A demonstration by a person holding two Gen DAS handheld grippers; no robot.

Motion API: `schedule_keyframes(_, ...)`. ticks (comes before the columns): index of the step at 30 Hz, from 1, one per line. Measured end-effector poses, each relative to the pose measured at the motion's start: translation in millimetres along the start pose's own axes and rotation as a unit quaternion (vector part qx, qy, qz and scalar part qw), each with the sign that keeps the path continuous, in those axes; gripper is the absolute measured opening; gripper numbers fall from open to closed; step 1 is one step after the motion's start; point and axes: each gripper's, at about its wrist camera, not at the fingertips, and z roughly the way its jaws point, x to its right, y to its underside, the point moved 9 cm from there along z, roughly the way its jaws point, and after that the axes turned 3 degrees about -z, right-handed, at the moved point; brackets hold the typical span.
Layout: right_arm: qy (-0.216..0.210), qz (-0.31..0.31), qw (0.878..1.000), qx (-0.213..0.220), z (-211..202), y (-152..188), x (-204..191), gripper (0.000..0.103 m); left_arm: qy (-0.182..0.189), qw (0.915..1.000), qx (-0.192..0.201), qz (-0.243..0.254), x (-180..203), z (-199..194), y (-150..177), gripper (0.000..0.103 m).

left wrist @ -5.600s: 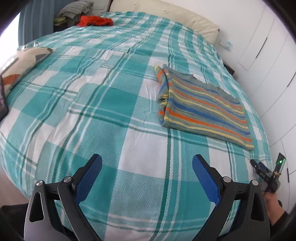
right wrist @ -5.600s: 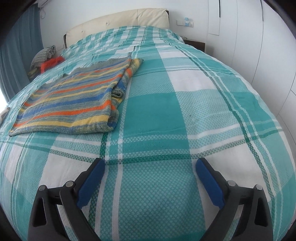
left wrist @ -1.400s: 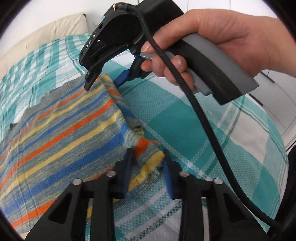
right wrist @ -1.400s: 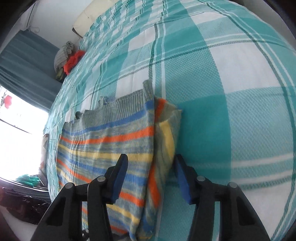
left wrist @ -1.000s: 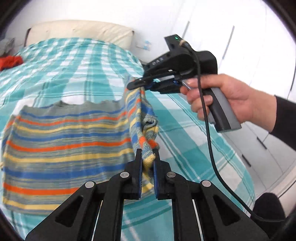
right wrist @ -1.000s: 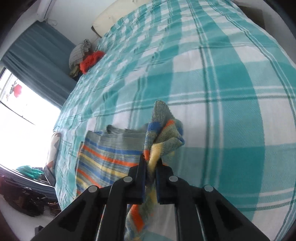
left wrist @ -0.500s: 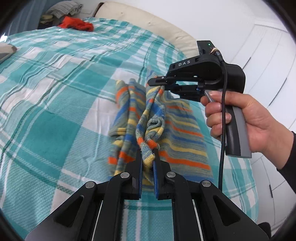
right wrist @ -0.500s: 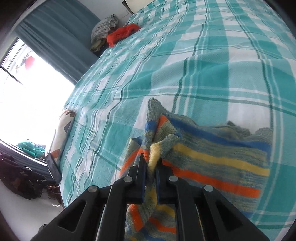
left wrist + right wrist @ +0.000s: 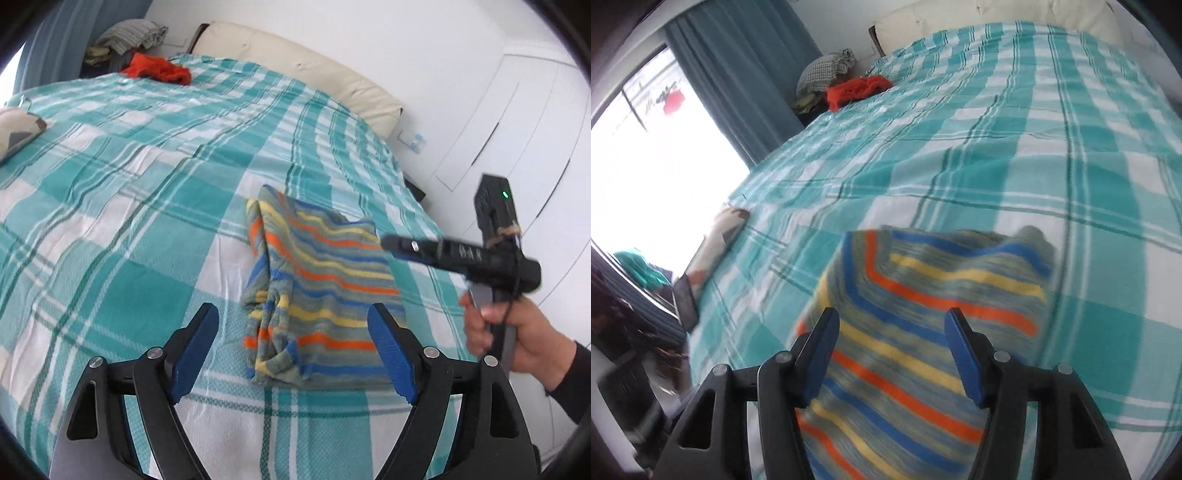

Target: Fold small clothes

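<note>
striped garment [image 9: 325, 291] folded on bed [image 9: 122, 206] | left gripper [image 9: 295, 350], right gripper [image 9: 890, 354] — jaws just opened, apart, nothing clamped | next: square the bunched left edge — press flat

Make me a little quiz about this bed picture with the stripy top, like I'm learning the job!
1. True or false: the left tool is pinching the striped top.
2. Which colour is the crumpled cloth lying near the headboard? A) red B) purple C) black
3. Fill in: the striped top lies on a teal and white checked ____.

Key:
1. False. Both tools have just been opening; the right tool has let go too, and the top lies folded on the bed.
2. A
3. bedspread
</note>
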Motion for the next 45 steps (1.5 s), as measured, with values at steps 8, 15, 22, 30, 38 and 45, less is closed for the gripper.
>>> schedule_keyframes(8, 0.007, -0.062, 0.995, -0.079, 4, 130, -24, 0.06, -0.106, 0.9872, -0.119, -0.011, -50, 88, 16, 0.075)
schedule_keyframes(15, 0.049, -0.027, 0.998, -0.002, -51, 153, -36, 0.07, -0.138, 0.9855, -0.094, 0.032, -57, 10, 28, 0.087)
schedule_keyframes(22, 0.117, 0.0, 0.993, 0.0, -90, 215, -25, 0.073, -0.162, 0.9805, -0.097, 0.056, -49, -27, 55, 0.088)
schedule_keyframes(30, 0.148, 0.047, 0.988, -0.006, -108, 249, -7, 0.074, -0.18, 0.9762, -0.088, 0.085, -36, -39, 52, 0.088)
schedule_keyframes(38, 0.166, 0.067, 0.984, -0.01, -114, 263, 2, 0.083, -0.179, 0.9753, -0.095, 0.088, -38, -35, 56, 0.088)
schedule_keyframes(45, 0.13, 0.075, 0.989, 0.009, -114, 219, 9, 0.082, -0.04, 0.9942, -0.099, 0.004, -30, 1, 8, 0.097)
